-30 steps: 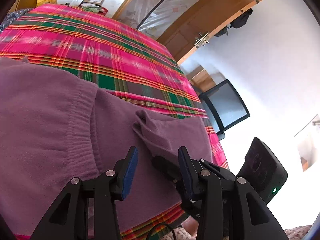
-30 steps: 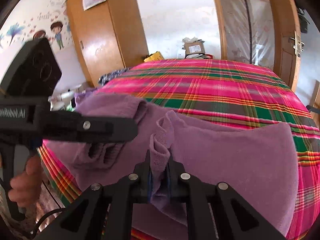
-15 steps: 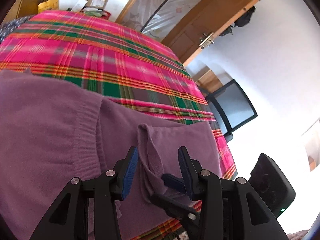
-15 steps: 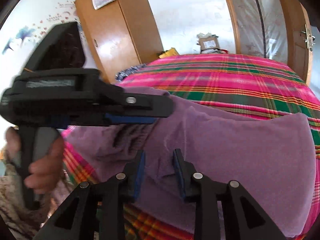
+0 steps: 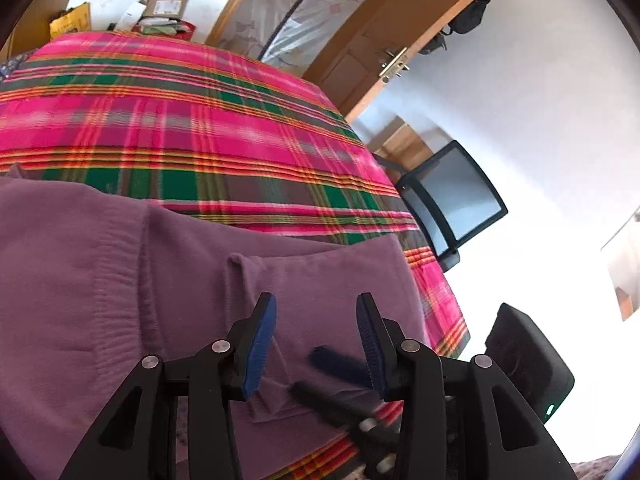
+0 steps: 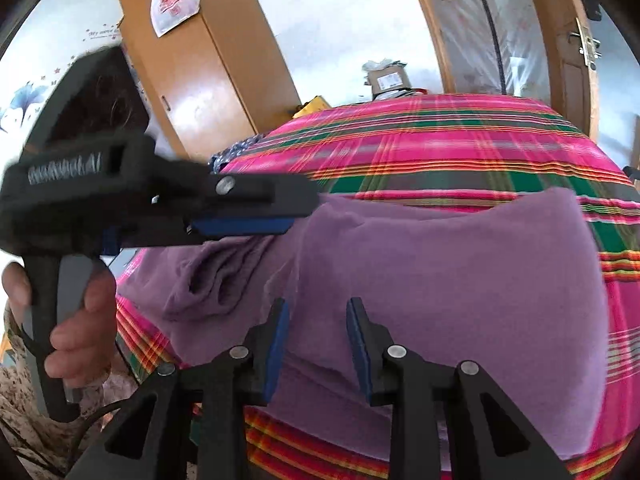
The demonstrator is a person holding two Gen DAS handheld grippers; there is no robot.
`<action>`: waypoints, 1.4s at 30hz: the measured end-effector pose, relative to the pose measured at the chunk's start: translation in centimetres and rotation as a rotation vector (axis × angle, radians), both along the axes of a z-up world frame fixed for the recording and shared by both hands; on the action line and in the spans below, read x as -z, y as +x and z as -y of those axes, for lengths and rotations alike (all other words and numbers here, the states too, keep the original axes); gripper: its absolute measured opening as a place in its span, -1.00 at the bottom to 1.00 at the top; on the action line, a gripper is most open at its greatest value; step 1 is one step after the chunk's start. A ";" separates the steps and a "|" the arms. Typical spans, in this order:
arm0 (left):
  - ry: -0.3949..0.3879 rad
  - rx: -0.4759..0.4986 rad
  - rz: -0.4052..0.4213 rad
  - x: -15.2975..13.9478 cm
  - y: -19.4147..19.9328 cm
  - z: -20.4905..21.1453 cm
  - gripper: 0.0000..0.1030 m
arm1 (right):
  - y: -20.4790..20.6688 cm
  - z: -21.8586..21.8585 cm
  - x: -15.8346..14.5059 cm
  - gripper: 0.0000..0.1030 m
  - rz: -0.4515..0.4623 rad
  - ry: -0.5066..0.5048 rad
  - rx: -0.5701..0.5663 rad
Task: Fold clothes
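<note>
**Fold released by the right gripper**

The right gripper (image 6: 318, 334) was clamped a second ago on a raised pinch of the purple garment (image 6: 460, 280); its fingers have just been opened, and they now stand apart over flat cloth with nothing pressed between them. The pinched ridge has been let down, so the folded layer now lies smooth across the near edge of the bed (image 6: 440, 132).

The left gripper (image 5: 316, 338) is held with its fingers apart, as before, above the garment's near right part; no cloth is gripped. It has been shifted slightly, so that the seam ridge once under it now lies just to the left of its fingers.

The garment rests on the plaid bed cover, near edge, with a bunched sleeve or cuff at the near left in the right wrist view. This fold appears placed; a fresh grasp is judged to be needed next.
</note>
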State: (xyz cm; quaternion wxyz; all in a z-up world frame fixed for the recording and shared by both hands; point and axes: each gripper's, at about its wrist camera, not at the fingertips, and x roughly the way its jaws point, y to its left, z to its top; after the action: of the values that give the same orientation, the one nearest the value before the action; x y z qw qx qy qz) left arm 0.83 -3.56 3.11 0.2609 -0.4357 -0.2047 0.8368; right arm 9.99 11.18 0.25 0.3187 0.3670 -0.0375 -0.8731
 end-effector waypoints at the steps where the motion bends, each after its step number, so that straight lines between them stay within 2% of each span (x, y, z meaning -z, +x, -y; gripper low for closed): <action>1: -0.011 0.010 0.005 0.2 -0.1 -0.3 -0.17 | 0.3 0.4 0.1 -0.39 -0.001 0.002 -0.022; 5: -0.036 0.038 0.039 1.1 -0.5 -1.3 -0.17 | 0.7 1.2 0.3 -0.38 -0.006 0.018 -0.064; 9: -0.060 0.024 0.068 1.9 -0.8 -1.4 -0.16 | 0.9 0.3 -0.2 -0.38 -0.002 0.004 -0.071; 15: -0.094 -0.004 0.078 2.1 -0.5 -0.9 -0.16 | 1.2 -3.6 -1.1 -0.38 -0.018 -0.014 0.021; 22: -0.114 -0.010 0.090 2.6 0.0 -0.5 -0.17 | 0.3 -5.9 -0.5 -0.39 0.006 -0.002 0.099; 28: -0.097 -0.033 0.042 1.1 0.3 -0.4 -0.16 | 0.4 -8.4 -1.2 -0.39 -0.031 -0.013 0.149; 31: -0.093 -0.037 0.058 1.5 -0.1 -0.5 -0.16 | 0.2 -9.9 -1.1 -0.39 -0.030 -0.013 0.198; 34: -0.111 -0.035 0.088 2.4 -0.4 -1.0 -0.16 | 0.2 -10.5 -0.5 -0.39 -0.010 -0.017 0.209; 38: -0.129 -0.034 0.089 2.4 -0.4 -1.4 -0.16 | 0.3 -11.0 -0.2 -0.39 -0.012 -0.033 0.203; 42: -0.127 -0.039 0.089 2.2 -0.5 -1.5 -0.16 | 0.6 -11.8 -1.1 -0.39 -0.058 -0.038 0.227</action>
State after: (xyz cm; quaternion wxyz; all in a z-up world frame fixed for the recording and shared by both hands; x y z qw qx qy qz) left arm 0.29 -2.06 0.92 0.2070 -0.4842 -0.1709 0.8328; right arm 10.61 22.98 1.31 0.2259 0.3290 -0.0863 -0.9128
